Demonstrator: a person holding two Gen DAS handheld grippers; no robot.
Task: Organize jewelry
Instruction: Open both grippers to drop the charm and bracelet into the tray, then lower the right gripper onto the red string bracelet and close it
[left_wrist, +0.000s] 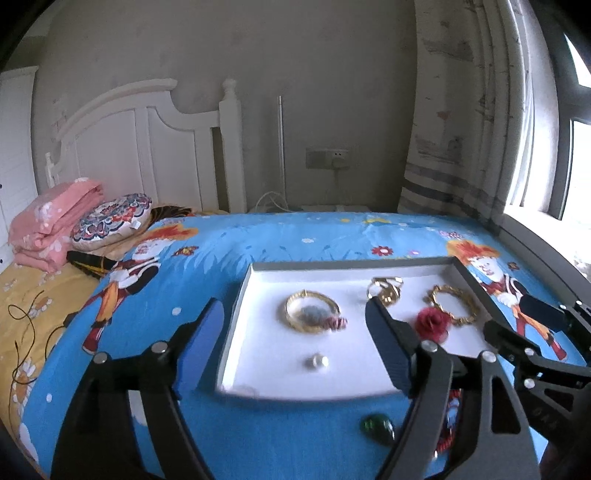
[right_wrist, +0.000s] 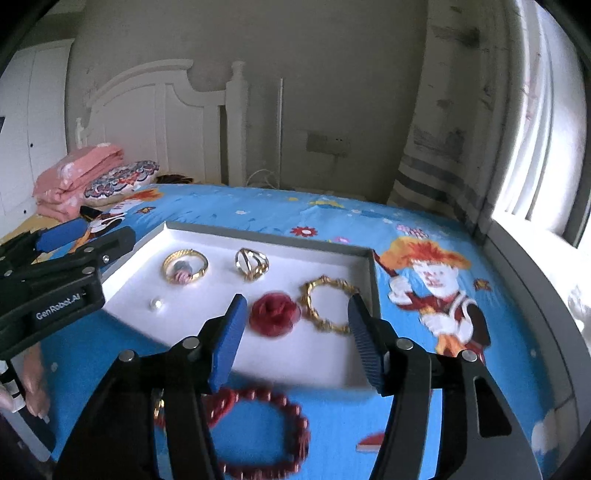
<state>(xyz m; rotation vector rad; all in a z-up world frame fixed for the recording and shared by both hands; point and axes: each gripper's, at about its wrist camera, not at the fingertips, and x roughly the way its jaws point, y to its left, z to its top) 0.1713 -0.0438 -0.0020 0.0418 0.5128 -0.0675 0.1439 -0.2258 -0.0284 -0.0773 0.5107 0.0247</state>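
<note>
- Step in hand, by my read: mid-sort. Some pieces already lie in the shallow white tray w/ grey rim on the bed w/ blue cartoon-print sheet; others wait outside it.
- In tray: thin gold bangle w/ small grey and pink bits inside/at its edge; gold-and-silver ring cluster; knobbly gold chain bracelet; red fabric rose just beside that bracelet; small white pearl bead alone nr the front edge.
- Outside tray, on sheet in front of it: dark-red beaded bracelet, blurred, and a green glass stone.
- Right tongs: spread wide, nothing between the blue pads; they hover over tray front edge, w/ the red beaded bracelet low in right wrist view, partly hidden by the left finger.
- Left tongs: also wide, empty; hover over tray's front-left, pearl bead between the fingers in view. Green stone sits below/near the right finger.
- Next move, prob.: right tongs drop onto the beaded bracelet. Calls for pulling back and down, since the bracelet lies nearer than the tips; pinch across one side of the loop, not the whole ring.
- Then lift clear of rim, set in a bare patch, e.g. tray's front middle.
- Green stone: smooth, rounded, likely slippy; needs a centred squeeze.
</note>
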